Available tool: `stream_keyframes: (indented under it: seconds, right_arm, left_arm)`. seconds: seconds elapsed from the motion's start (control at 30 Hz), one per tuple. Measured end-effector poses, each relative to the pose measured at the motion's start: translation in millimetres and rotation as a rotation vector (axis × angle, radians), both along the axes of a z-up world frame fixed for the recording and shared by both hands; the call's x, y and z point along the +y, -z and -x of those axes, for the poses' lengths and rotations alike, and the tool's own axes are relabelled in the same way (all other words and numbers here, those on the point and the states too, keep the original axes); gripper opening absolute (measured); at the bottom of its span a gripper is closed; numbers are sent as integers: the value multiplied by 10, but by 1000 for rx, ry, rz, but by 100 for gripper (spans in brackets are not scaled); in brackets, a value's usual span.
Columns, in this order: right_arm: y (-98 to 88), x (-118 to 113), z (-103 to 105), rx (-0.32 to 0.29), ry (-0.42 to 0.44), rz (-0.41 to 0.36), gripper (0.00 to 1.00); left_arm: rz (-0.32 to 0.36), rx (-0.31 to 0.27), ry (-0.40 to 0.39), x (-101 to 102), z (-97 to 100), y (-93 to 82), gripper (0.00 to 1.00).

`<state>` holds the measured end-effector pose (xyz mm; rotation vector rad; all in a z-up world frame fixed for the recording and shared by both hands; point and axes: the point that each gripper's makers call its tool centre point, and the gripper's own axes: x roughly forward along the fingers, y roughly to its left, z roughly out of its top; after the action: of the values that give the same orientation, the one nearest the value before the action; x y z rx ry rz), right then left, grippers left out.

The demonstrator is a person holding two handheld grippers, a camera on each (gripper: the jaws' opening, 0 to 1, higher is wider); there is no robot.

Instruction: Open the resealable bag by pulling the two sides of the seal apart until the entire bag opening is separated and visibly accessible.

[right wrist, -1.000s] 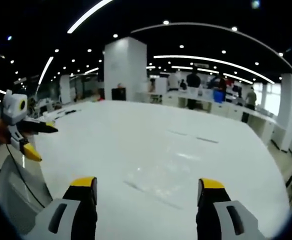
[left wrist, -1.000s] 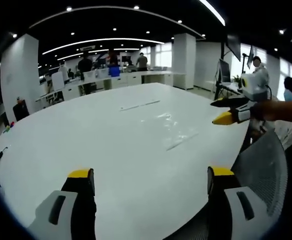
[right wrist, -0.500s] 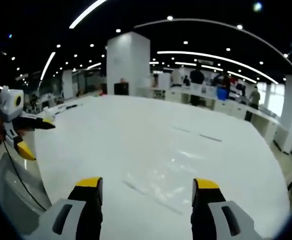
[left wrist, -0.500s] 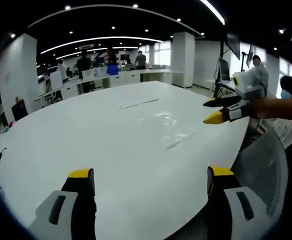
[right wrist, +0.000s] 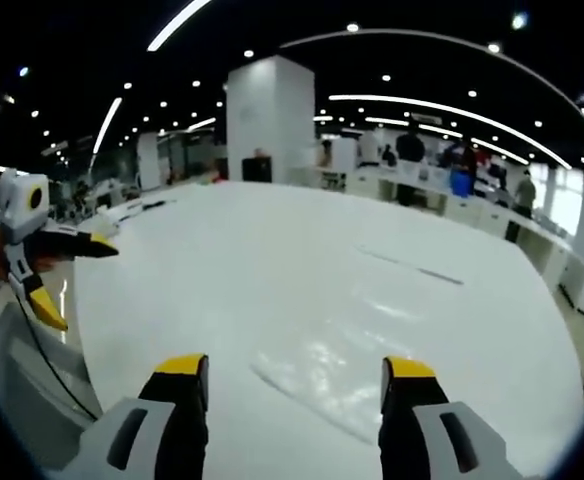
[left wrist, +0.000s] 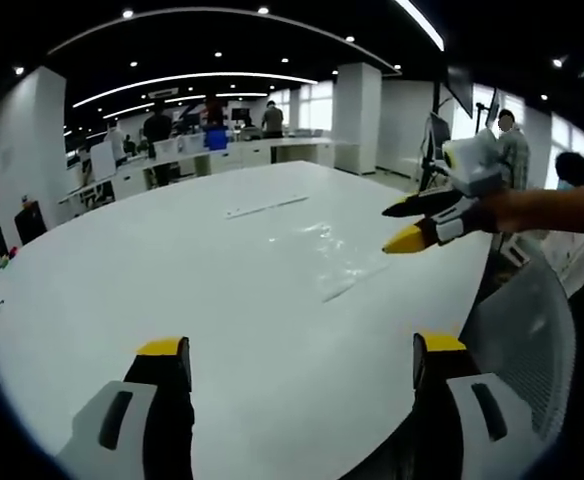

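Jaws of the left gripper (left wrist: 297, 360) are standing wide apart at the bottom of the left gripper view, yellow-tipped, with nothing between them but bare white tabletop. The right gripper (right wrist: 294, 372) is showing the same in its own view: both jaws are spread wide and gripping nothing.

Just beyond the right gripper's tips, the resealable bag (right wrist: 337, 385) is lying flat on the table (right wrist: 222, 270), a clear glossy sheet (its seal edge is reading as a faint darker line along the near side), and neither jaw is touching it. In the left gripper view the same bag (left wrist: 342, 262) is lying well ahead and to the right of that gripper's jaws, near the table's right edge. The right gripper (left wrist: 404, 224) is coming into that view from the right, held in a person's hand (left wrist: 517, 208), its black and yellow jaws parted and hanging above the bag without touching it. The left gripper (right wrist: 64, 278) is likewise showing at the left of the right gripper view, its jaws apart, off the table's edge.

Farther across the table a thin pale strip (left wrist: 265, 206) is lying flat, well apart from the bag. Beside the table a mesh chair back (left wrist: 527, 330) is standing, and people are working at desks (left wrist: 222, 150) in the background.
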<state>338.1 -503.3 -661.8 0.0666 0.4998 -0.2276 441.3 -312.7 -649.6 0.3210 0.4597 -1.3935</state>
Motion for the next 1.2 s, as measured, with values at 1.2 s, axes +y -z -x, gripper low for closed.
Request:
stream_keyframes:
  seconds: [1.2]
  right_arm:
    - [641, 182, -423, 157, -189, -25, 51]
  left_arm:
    - [-41, -12, 42, -115, -14, 131, 89]
